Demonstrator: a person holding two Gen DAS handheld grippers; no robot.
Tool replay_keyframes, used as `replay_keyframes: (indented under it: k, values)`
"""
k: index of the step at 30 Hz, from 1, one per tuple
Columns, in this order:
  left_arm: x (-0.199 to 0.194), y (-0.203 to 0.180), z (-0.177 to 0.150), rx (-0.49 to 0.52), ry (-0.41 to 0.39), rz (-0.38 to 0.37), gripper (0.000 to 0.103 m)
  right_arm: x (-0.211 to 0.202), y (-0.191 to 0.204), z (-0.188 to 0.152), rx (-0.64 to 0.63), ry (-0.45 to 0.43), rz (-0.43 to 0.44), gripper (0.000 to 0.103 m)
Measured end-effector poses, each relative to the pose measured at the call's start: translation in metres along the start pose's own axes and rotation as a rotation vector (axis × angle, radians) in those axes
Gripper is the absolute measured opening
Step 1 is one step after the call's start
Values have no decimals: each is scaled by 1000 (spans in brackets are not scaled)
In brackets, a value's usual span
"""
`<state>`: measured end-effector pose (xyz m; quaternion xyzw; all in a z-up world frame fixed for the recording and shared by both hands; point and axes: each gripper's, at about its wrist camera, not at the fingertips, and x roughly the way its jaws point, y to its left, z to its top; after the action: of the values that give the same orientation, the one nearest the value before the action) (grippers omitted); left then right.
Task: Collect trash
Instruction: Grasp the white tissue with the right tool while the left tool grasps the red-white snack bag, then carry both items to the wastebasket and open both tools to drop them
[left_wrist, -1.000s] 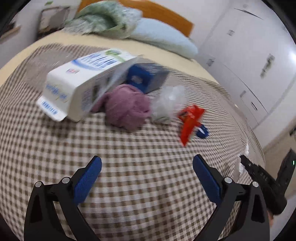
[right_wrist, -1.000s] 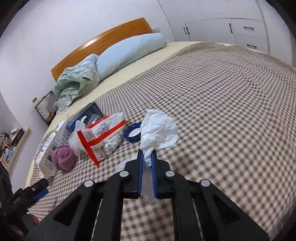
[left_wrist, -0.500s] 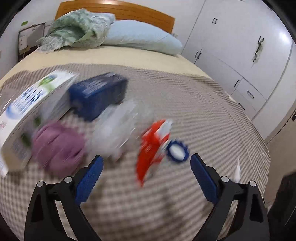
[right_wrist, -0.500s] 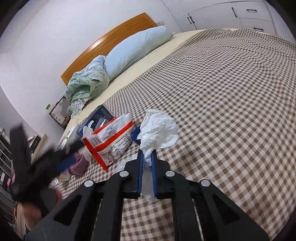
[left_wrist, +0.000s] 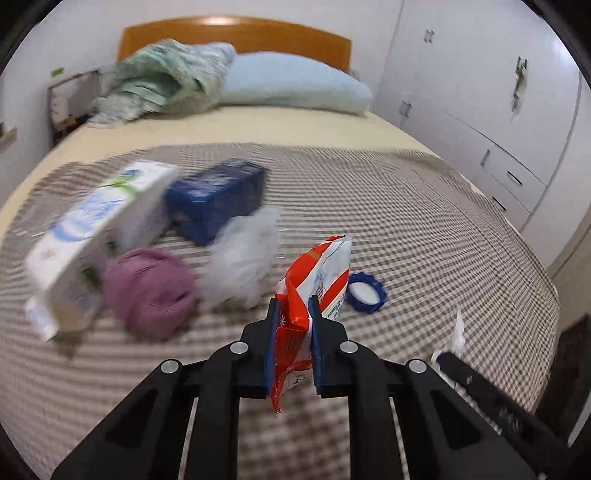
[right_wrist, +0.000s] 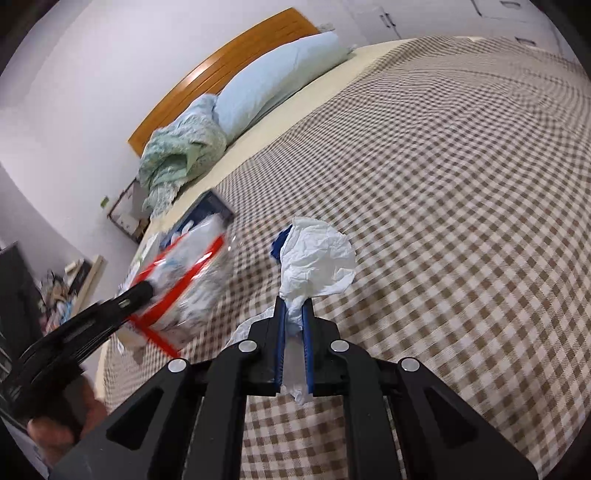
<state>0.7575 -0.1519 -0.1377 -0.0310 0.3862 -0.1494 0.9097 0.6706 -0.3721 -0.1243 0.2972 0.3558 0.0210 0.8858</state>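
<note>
Fingers (left_wrist: 270, 343) pinch the red wrapper (left_wrist: 314, 280) between them (crumpled).

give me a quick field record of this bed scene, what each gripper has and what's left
surface: brown checked bedspread
left gripper: shut on red and white snack wrapper
right gripper: shut on crumpled white tissue
still on bed: blue ridged lid, purple yarn ball, clear crumpled plastic, dark blue box, white carton
</note>
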Motion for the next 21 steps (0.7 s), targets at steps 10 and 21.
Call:
replay_keyframes:
  k: [10, 21]
  values:
    - [-92, 37, -36, -56, -27, 40, 13, -6, 38, -24, -84, 7, 9, 9]
    - [-237, 52, -108, -161, -88, 1, 13, -95, 87, -119, -152, 67, 122, 9]
